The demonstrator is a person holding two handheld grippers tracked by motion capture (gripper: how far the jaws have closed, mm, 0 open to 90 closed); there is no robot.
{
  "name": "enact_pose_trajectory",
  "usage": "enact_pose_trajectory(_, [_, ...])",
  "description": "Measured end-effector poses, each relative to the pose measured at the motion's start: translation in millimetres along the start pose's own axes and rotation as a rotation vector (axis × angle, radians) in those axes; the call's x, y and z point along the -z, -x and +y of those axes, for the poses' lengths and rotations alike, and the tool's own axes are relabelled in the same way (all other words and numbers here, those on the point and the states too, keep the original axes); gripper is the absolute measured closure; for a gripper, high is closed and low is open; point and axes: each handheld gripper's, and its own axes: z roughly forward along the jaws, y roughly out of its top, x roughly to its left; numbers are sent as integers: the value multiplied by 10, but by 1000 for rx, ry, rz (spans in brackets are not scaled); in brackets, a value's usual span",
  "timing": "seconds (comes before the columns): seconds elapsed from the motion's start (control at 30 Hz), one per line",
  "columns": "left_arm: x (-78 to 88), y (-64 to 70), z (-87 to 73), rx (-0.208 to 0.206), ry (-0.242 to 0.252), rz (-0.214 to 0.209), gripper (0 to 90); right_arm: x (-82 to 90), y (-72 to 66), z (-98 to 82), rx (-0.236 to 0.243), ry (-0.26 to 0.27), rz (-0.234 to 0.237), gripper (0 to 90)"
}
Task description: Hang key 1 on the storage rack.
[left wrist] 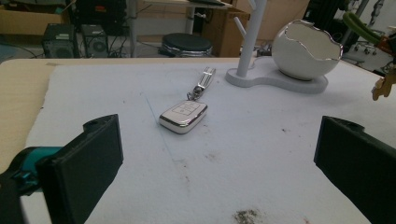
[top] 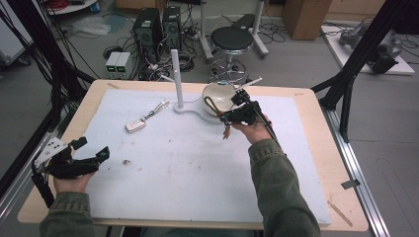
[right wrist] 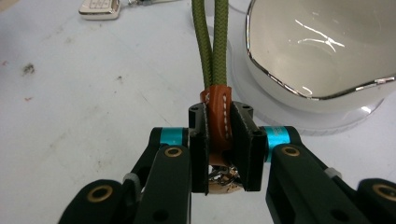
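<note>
Currently held item: a key lanyard point(right wrist: 211, 46), an olive-green cord loop with an orange-brown leather sleeve point(right wrist: 218, 114) and a small bunch of keys point(top: 227, 132) hanging below. You have it off the desk, just in front of the bowl.
Right gripper point(right wrist: 219, 140): fingers narrow, clamped on the leather sleeve from both sides. The cord rises away past the fingertips; the metal ring sits low between the pads.
Grip risk: your hold is on the sleeve alone, so if it is loose on the cord, the cord may slide through it and the keys drop. A tilt of your wrist would let the keys swing.
Bowl point(top: 219, 96): white, egg-shaped, jagged silvered rim, seated on the stand's base. Your right gripper is just beside it; a forward push could knock the rim or shift the base.
Stand point(top: 176, 74): white upright post with short pegs, sharing a base with the bowl. I judge the loop could catch a peg if you sweep it across carelessly, tipping the post.
Car key fob point(left wrist: 183, 114): white and chrome with a metal strap, lying flat on the white mat point(top: 197, 163), well apart from the lanyard. No present danger.
Left gripper point(top: 89, 157): fingers wide, nothing between them, low over the near left of the desk point(top: 316, 98). It faces the fob from a distance; moving it forward blindly could shove the fob.
Mat marks: a few dark specks near the left gripper; what they are can't be made out.
</note>
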Motion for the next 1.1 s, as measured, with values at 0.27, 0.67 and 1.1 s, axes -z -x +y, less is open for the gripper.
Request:
enact_pose_trajectory(0.27, [-4,-1,-1,0,-1,-3,17,46,-30,132,8,7,1,776])
enact_pose_trajectory(0.67, [-3,-5,-6,4,2,-5,17,97,-99,352,17,19,12,776])
enact_pose_trajectory(1.1, [0,-12,-6,6,4,-6,17,140,-208,617,36,46,37,775])
